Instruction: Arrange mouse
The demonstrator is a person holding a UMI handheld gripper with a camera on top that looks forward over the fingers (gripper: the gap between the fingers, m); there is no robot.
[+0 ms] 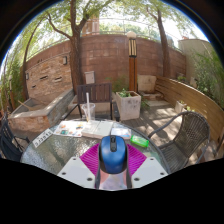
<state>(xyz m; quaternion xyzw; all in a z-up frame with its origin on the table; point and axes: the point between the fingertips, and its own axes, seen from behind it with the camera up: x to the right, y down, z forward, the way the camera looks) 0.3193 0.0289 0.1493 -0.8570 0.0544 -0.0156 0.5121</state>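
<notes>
A blue computer mouse [112, 153] with a dark scroll wheel sits between my gripper's [112, 160] two fingers, whose magenta pads [93, 158] press against both its sides. The mouse is held above a round glass-topped patio table [65, 148]. The fingers are shut on the mouse. The table surface directly below the mouse is hidden by it.
On the table stand a clear plastic cup [91, 112], a green object [139, 141] and a white remote-like object [42, 138]. Beyond are metal chairs [191, 128], a white planter [128, 104], a wooden bench [183, 98] and a brick wall [110, 60].
</notes>
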